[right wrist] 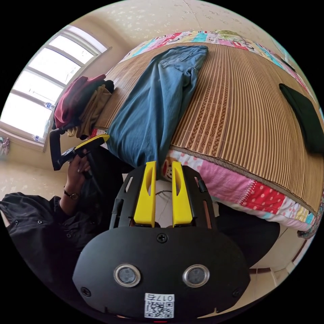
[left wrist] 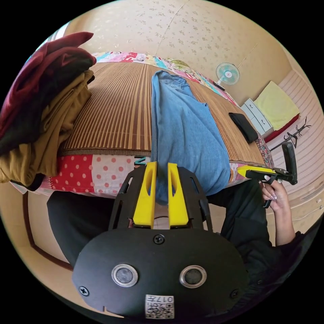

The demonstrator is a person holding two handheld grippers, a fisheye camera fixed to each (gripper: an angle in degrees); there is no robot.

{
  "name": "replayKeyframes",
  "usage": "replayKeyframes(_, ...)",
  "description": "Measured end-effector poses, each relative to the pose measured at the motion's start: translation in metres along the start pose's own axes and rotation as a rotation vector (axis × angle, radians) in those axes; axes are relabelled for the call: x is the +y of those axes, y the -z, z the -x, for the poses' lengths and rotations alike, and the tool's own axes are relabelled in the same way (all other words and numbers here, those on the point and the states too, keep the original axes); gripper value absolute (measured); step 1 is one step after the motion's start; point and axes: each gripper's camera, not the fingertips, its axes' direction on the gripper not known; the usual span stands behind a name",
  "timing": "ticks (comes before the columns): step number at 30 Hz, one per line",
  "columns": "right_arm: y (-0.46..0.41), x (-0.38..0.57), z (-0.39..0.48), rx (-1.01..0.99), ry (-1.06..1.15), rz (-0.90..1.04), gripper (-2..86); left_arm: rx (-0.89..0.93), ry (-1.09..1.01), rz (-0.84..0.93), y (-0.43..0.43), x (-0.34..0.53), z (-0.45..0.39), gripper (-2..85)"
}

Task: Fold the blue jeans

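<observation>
Left gripper view: blue jeans (left wrist: 184, 128) laid lengthwise on bamboo mat (left wrist: 118, 111) of bed (left wrist: 94, 172), already doubled leg over leg, hem end hanging over near edge, probably for easy reach. Left gripper (left wrist: 161, 195): jaws slightly spread, hem seen between tips; pinching or merely behind, cannot tell. Right gripper view: right gripper (right wrist: 161, 194) jaws likewise narrowly apart, hem just beyond tips, apparently not gripped. Stack of folded clothes (right wrist: 82, 103) parked at mat corner, clear of working area.
</observation>
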Motion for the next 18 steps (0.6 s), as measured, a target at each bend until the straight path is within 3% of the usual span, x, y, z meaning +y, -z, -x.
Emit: replayKeyframes(18,-0.009,0.022,-0.025,-0.063,0.023,-0.045,6.3,0.161,-0.006,0.006,0.022,0.017,0.040,-0.6)
